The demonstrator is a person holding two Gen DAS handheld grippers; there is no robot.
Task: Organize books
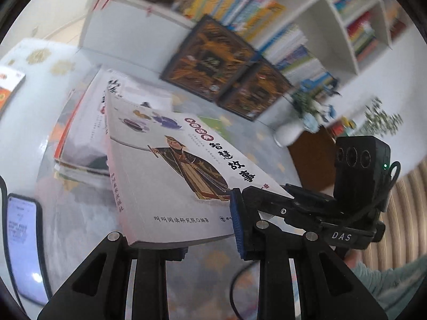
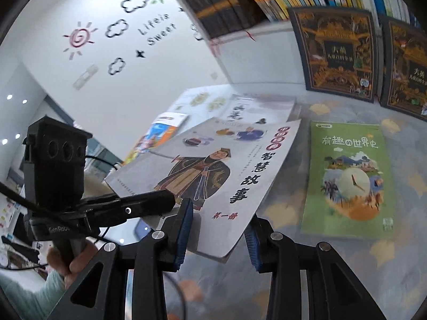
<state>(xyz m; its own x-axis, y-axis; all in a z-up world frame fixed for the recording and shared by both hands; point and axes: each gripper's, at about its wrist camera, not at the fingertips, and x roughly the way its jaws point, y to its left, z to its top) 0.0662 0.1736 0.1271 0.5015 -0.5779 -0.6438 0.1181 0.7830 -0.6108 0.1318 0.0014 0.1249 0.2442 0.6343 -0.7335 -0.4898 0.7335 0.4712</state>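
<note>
While clamped by both grippers (image 1: 210,240) (image 2: 218,237) at near corners, thin floppy grey book (image 1: 170,165) sags; support spine.

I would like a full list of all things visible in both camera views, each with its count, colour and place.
white book: one, white cover with a robed figure, lifted at a tilt, gripped at both near corners
green book: one, green, flat on the table, right of the white book
book stack: one pile, white and orange, behind the white book
dark framed books: two, black and gold, upright against the shelf
shelf books: many, mixed colours, on the white shelves
phone: one, lit screen, table's left edge
table: one, pale with yellow leaf pattern
left gripper: black, blue pads, jaws shut on the white book
right gripper: black, blue pads, jaws shut on the white book
</note>
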